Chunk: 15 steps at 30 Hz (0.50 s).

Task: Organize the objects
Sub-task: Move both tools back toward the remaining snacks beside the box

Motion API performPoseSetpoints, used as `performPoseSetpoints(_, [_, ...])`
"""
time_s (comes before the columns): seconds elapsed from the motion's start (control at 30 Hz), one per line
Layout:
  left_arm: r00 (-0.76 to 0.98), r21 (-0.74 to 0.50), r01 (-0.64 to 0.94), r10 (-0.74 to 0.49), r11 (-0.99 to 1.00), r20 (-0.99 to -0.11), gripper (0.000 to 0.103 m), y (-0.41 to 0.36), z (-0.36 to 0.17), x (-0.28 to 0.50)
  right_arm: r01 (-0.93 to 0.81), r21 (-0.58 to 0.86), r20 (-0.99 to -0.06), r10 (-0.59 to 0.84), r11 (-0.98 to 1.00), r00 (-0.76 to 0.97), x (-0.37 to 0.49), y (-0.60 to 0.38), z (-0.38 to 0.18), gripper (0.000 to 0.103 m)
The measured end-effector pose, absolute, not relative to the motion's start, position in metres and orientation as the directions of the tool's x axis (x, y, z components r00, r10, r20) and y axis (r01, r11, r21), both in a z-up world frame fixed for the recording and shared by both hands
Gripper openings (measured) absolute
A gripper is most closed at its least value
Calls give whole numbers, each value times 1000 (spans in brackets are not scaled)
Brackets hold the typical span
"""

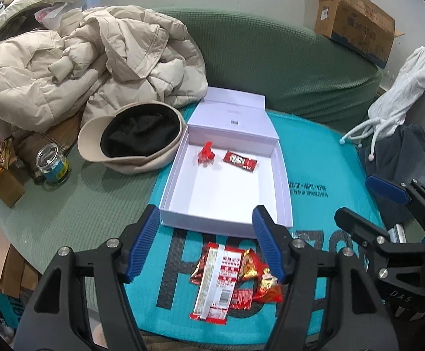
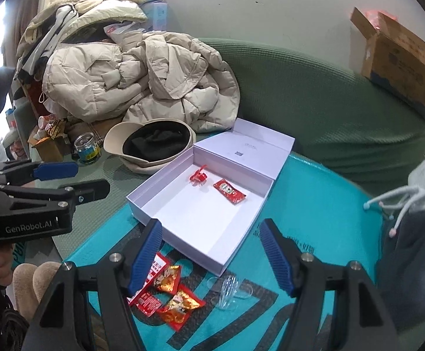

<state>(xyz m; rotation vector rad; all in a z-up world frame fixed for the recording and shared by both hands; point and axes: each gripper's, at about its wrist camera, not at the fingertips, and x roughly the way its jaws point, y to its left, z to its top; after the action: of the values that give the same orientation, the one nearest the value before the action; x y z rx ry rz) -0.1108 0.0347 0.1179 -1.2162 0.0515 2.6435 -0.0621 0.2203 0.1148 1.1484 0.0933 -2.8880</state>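
Snack packets are lying below our left hand-held gripper, about four in a pile, the longest pointing toward the white box; two red items are sitting inside, leaving open floor. Both the left and the right hand-held gripper are gaping, empty.

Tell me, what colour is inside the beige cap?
Black lining inside the beige fabric cap, clearest in the left wrist view.

You can read "GenRobot.AI" on the left gripper body. "DAS" stands on the right gripper body; other print stays illegible.
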Motion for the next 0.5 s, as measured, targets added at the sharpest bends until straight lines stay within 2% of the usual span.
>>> performPoseSetpoints(0.5, [-572, -45, -254, 188, -966, -798, 65, 48, 72, -89, 34, -8, -752, -17, -999, -658, -37, 225, 63, 70])
